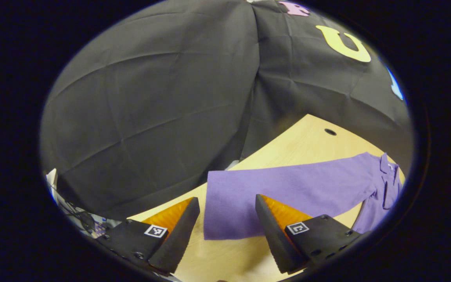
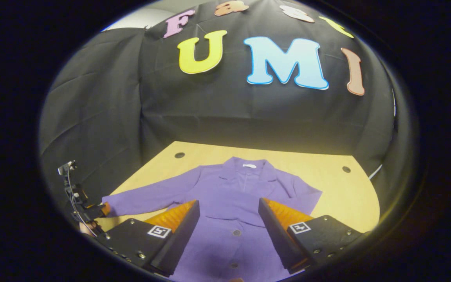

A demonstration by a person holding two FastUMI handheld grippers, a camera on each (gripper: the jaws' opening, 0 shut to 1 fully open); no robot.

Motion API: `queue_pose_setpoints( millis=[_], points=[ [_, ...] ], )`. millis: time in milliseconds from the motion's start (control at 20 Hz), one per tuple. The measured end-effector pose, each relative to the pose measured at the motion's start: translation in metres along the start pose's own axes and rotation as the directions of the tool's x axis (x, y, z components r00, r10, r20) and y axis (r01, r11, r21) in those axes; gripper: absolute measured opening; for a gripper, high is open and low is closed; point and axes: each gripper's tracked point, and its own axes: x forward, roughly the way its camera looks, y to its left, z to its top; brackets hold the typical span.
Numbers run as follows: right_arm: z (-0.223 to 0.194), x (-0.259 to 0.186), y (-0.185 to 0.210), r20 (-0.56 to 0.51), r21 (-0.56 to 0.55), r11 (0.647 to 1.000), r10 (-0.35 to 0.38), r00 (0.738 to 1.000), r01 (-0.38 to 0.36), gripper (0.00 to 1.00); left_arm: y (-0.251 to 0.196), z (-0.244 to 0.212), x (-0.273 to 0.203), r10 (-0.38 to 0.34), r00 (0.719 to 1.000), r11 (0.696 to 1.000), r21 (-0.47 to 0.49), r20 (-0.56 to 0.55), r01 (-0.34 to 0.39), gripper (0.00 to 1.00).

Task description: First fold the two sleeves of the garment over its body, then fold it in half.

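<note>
Garment: purple jacket (image 2: 233,196) lying flat, front up, on the wooden table (image 2: 327,172), collar toward the booth wall.
Sleeves: one sleeve (image 1: 288,188) stretched out straight across the table; the other short of the table edge, not folded over the body.
Left gripper (image 1: 227,217): jaws released, hovering over the cuff end of the outstretched sleeve.
Right gripper (image 2: 228,221): jaws released, above the buttoned front.

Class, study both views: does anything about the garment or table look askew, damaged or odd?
Nothing stands out. The purple jacket lies flat and face up on the wooden table, one sleeve stretched straight out, unfolded. Both grippers, left and right, hover open.
</note>
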Motion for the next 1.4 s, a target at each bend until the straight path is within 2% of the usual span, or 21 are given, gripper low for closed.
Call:
queue_pose_setpoints(
  millis=[150, 350, 500, 550, 650, 800, 850, 950, 1050, 1100, 1200, 1400],
  points=[
    [0.001, -0.004, 0.016, 0.006, -0.008, 1.000, 0.010, 1.000, -0.010, 0.94, -0.003, -0.002, -0.005, -0.018, 0.999, 1.000, -0.001, -0.034, 0.018, 0.97],
    [0.000, -0.005, 0.027, 0.009, 0.002, 1.000, 0.021, 1.000, -0.021, 0.94, -0.010, -0.007, -0.006, -0.020, 0.998, 0.999, 0.049, -0.057, 0.022, 0.98],
    [-0.002, -0.004, 0.028, 0.017, 0.010, 1.000, 0.014, 1.000, -0.014, 0.94, -0.028, -0.007, -0.003, -0.042, 0.998, 0.997, 0.067, -0.051, 0.046, 0.93],
    [-0.002, -0.005, 0.028, 0.015, 0.011, 1.000, 0.015, 1.000, -0.015, 0.94, -0.033, -0.006, -0.001, -0.057, 0.998, 0.996, 0.071, -0.042, 0.059, 0.82],
    [-0.004, -0.003, 0.027, 0.011, 0.022, 1.000, 0.021, 1.000, -0.021, 0.94, -0.036, -0.007, 0.000, -0.075, 0.996, 0.993, 0.092, -0.037, 0.078, 0.69],
    [-0.006, -0.004, 0.017, 0.014, 0.041, 0.999, 0.014, 1.000, -0.015, 0.94, -0.042, -0.008, 0.001, -0.082, 0.996, 0.990, 0.115, -0.038, 0.086, 0.37],
    [-0.006, -0.005, 0.012, 0.013, 0.049, 0.999, 0.009, 1.000, -0.010, 0.94, -0.044, -0.010, 0.002, -0.101, 0.994, 0.986, 0.125, -0.041, 0.106, 0.36],
    [-0.006, -0.007, 0.000, 0.016, 0.068, 0.998, -0.006, 1.000, 0.005, 0.94, -0.050, -0.009, 0.001, -0.086, 0.995, 0.987, 0.133, -0.041, 0.091, 0.15],
    [-0.008, -0.009, -0.013, 0.017, 0.092, 0.996, -0.023, 1.000, 0.021, 0.94, -0.047, -0.009, 0.002, -0.096, 0.994, 0.982, 0.159, -0.045, 0.102, 0.15],
    [-0.008, -0.010, -0.020, 0.019, 0.104, 0.994, -0.031, 0.999, 0.029, 0.94, -0.050, -0.006, 0.005, -0.093, 0.995, 0.984, 0.147, -0.045, 0.099, 0.07],
    [-0.010, -0.013, -0.033, 0.019, 0.123, 0.991, -0.049, 0.999, 0.047, 0.94, -0.048, -0.008, 0.002, -0.101, 0.993, 0.984, 0.141, -0.056, 0.108, 0.07],
    [-0.020, -0.018, -0.057, 0.004, 0.145, 0.986, -0.082, 0.997, 0.080, 0.94, -0.060, 0.016, -0.012, -0.159, 0.987, 0.987, 0.022, -0.034, 0.160, 0.07]
  ],
)
